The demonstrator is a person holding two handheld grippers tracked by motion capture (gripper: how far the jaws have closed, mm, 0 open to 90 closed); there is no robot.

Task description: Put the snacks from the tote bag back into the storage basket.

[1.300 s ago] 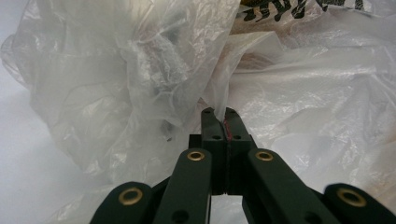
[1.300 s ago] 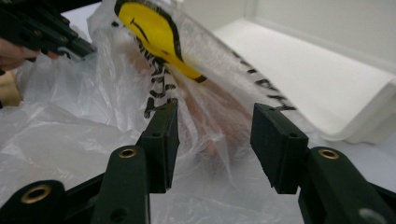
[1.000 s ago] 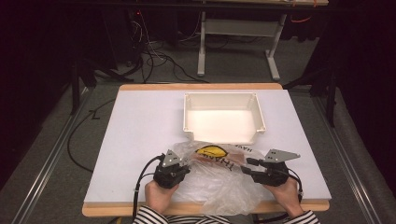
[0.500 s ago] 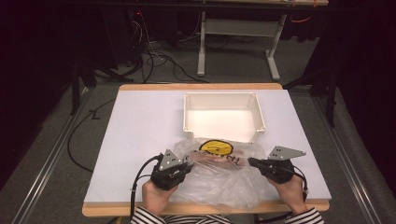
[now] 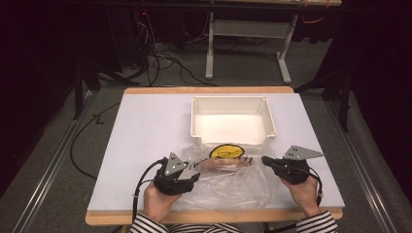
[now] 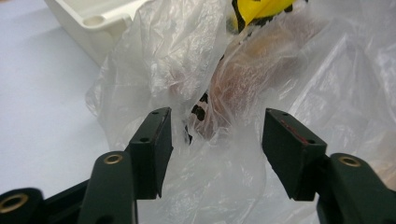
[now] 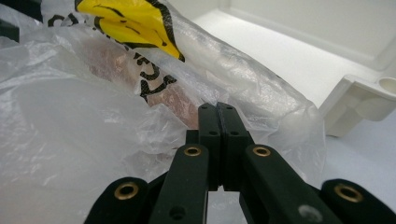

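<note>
The plastic bag (image 6: 243, 84) bulges between the left gripper's (image 6: 217, 140) wide-open jaws; the right gripper's (image 7: 217, 122) jaws are pressed together at its edge, any film between them hidden.

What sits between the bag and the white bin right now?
Nothing visible. The plastic bag lies on the table directly in front of the empty white bin, its far edge already against the bin's near wall, between the left hand-held gripper and right hand-held gripper.

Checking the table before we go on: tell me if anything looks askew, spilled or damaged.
Nothing is spilled or broken. The clear plastic bag lies crumpled at the table's near edge, beside the white bin, not in it. The left hand-held gripper is open around a fold of it; the right hand-held gripper has its jaws closed at the bag's edge.
</note>
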